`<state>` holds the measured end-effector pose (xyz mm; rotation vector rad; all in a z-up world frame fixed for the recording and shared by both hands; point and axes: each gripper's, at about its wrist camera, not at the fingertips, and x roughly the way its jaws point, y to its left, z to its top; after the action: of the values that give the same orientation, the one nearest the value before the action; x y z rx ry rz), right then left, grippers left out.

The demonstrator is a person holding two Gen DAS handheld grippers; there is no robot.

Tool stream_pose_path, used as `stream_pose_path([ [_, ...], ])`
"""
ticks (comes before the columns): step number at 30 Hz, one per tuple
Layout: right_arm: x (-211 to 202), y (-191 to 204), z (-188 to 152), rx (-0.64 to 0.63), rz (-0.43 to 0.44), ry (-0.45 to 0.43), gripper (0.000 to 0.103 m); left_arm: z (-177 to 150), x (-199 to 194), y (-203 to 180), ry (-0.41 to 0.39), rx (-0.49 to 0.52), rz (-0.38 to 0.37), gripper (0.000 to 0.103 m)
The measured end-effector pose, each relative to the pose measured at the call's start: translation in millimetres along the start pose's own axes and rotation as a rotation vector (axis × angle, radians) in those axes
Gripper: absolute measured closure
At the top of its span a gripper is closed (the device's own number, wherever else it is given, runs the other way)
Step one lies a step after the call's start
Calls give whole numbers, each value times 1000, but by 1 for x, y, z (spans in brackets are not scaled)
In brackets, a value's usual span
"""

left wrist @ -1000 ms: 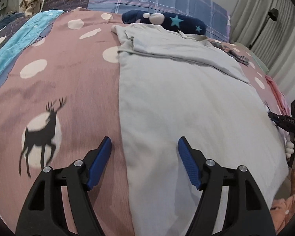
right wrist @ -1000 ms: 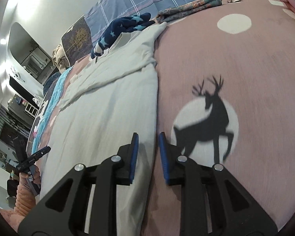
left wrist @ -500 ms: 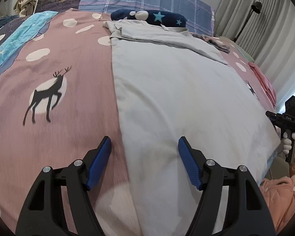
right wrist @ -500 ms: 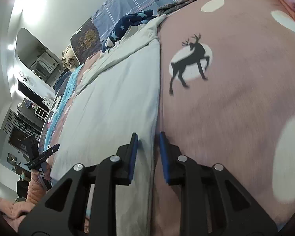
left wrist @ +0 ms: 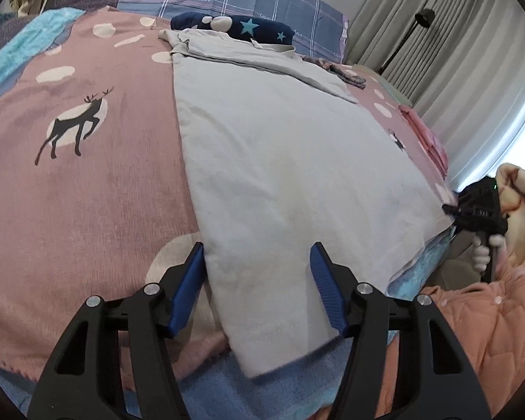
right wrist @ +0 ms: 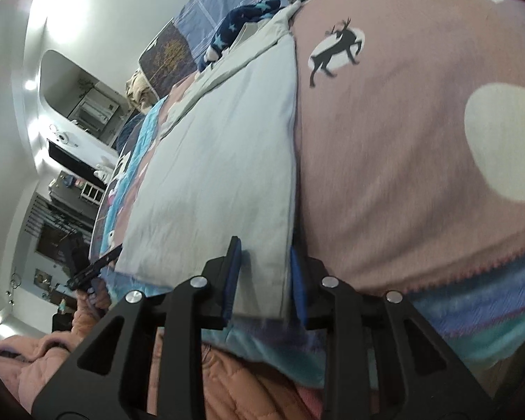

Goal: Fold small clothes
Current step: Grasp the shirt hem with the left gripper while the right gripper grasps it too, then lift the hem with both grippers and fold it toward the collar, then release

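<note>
- Pale grey cotton garment (left wrist: 280,161) lies flat on the pink deer-print bed cover (left wrist: 87,192), long edges already folded in. Its near hem sits at the bed's near edge, and its collar end is far off by the navy star-print plush bundle (left wrist: 248,28).
- Left tongs (left wrist: 259,280) are apart and have just been narrowing. They straddle the garment's near-left corner: one blue pad is off the cloth over the bed cover, the other over the grey cloth. Nothing is pinched yet.
- Right tongs (right wrist: 264,280) have a smaller gap that has just been widening. The near-right corner of the garment sits between the pads, but they don't press it — open, not gripping.
- Step in hand, as I read it: take both hem corners, then fold the hem up toward the collar end.
- To do it well:
 - Get one pad under all layers at each corner. The side folds make it thick there, and grabbing the top layer only would undo them.
 - Bite at the same depth from the hem w/ both tongs, else the fold goes skew.
 - Close both before lifting. Lift low and carry both hands level toward the collar end — keep the cloth lightly taut between them.
- Risk: the blue-and-teal striped blanket (right wrist: 472,290) under the hem could get pinched along w/ the garment, so check before lifting.
</note>
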<state>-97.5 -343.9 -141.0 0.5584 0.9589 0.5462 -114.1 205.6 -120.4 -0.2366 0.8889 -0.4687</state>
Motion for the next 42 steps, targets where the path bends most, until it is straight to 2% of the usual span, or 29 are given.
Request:
stream_pose_path([
  [6,14,13,13,-40,-5,19,69,16,12,6,-4,-24,-52,40],
  [10,10,11,5,-40,7,37,68,-1,-1,3,20,2,-89,42],
  [13,10,2,2,4,51,33,69,-10,-4,-6,24,63,-68,42],
  [15,14,-1,6,45,74,26,71,-8,-1,-9,14,60,-58,44],
  [16,15,0,10,49,60,16,78,-6,-1,-8,3,49,-50,50],
  [17,15,3,11,45,49,12,96,-3,0,-8,-8,31,-32,73],
  [18,14,7,12,44,47,2,97,0,2,-7,-14,2,-11,101],
  [20,5,17,15,36,72,-42,97,6,0,-7,-33,-63,-1,102],
  [23,-16,31,25,20,130,-123,98,20,-18,-27,-130,-25,-5,102],
  [27,-51,56,44,-46,198,-240,98,46,-56,-53,-289,6,-79,102],
  [29,-67,71,49,-85,206,-286,99,56,-73,-66,-348,15,-92,102],
  [33,-104,94,41,-148,203,-352,99,55,-99,-83,-398,8,-102,102],
  [35,-130,102,29,-173,189,-397,99,45,-118,-94,-426,-1,-103,102],
  [38,-159,107,10,-214,110,-439,99,33,-136,-105,-447,-23,-112,102],
  [40,-151,102,8,-229,31,-429,98,28,-135,-108,-446,-7,-91,102],
  [42,-133,92,15,-198,25,-410,98,29,-124,-106,-431,7,-48,102],
])
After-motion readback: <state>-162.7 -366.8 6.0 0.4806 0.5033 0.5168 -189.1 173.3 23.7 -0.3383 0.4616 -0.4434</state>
